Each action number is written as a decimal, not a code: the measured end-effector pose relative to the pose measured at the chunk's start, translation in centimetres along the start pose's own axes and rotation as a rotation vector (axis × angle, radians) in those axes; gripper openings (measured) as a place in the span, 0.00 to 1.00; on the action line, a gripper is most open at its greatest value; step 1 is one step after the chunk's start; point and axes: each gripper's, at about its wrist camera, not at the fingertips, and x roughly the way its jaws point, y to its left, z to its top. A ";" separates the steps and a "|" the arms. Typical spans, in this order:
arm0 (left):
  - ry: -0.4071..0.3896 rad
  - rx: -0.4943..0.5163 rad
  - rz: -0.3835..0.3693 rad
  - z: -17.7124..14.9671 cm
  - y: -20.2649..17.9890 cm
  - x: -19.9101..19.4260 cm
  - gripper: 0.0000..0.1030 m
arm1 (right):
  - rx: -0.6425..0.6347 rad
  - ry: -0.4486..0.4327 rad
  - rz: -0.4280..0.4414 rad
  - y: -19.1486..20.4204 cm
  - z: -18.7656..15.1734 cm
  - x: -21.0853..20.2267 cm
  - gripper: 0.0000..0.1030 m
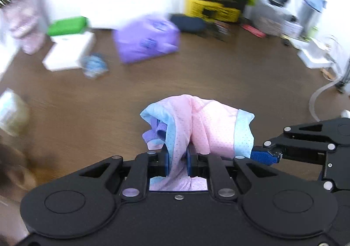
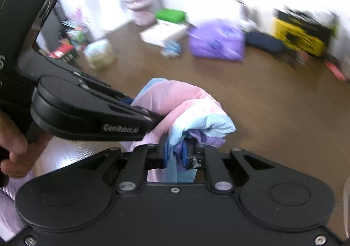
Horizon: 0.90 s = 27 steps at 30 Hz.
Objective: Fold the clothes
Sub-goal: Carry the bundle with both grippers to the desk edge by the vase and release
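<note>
A pink mesh garment (image 1: 207,123) with light-blue bands and a purple part hangs bunched above the floor between both grippers. In the left wrist view my left gripper (image 1: 177,159) is shut on a pink fold of it. My right gripper (image 1: 257,155) comes in from the right, its blue pad against the garment's light-blue edge. In the right wrist view my right gripper (image 2: 175,155) is shut on the blue and purple layers of the garment (image 2: 175,97). The left gripper (image 2: 154,119) bites the pink cloth from the left, held by a person's hand (image 2: 13,149).
Below lies a brown wooden floor (image 1: 218,66). Along the white wall stand a purple package (image 1: 146,40), a white box (image 1: 70,51), a green box (image 1: 65,25), a yellow-and-black box (image 1: 212,7) and a dark cushion (image 1: 188,23). A lilac cloth (image 2: 8,204) shows at lower left.
</note>
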 end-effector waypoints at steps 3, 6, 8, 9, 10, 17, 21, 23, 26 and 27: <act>0.027 0.001 0.049 1.2 3.8 0.5 0.14 | -0.049 -0.007 0.061 2.5 4.1 4.2 0.14; 0.060 0.004 0.091 2.3 6.9 1.9 0.14 | -0.051 0.010 0.081 3.8 5.9 7.3 0.14; 0.078 0.022 0.114 2.4 7.7 2.8 0.14 | -0.050 0.025 0.086 4.5 6.7 9.4 0.14; 0.095 0.038 0.138 2.4 8.0 3.5 0.15 | -0.049 0.034 0.085 4.8 6.8 10.4 0.15; 0.112 0.053 0.162 2.3 8.4 4.3 0.21 | -0.047 0.043 0.084 5.1 7.0 11.5 0.19; 0.058 0.069 0.245 1.6 7.4 3.9 0.66 | -0.076 0.111 0.039 3.9 5.2 12.2 0.77; -0.009 -0.021 0.222 1.9 4.5 0.9 0.71 | -0.109 0.095 0.007 2.5 4.1 9.4 0.77; -0.054 -0.073 0.181 1.2 2.0 -0.8 0.76 | -0.108 0.063 -0.036 0.5 2.9 5.3 0.77; -0.089 -0.108 0.105 0.1 -2.0 -1.3 0.81 | -0.083 0.050 -0.079 -1.9 1.2 1.3 0.79; -0.097 -0.117 0.074 -0.6 -3.9 -1.3 0.82 | -0.071 0.045 -0.097 -2.9 0.4 -0.3 0.79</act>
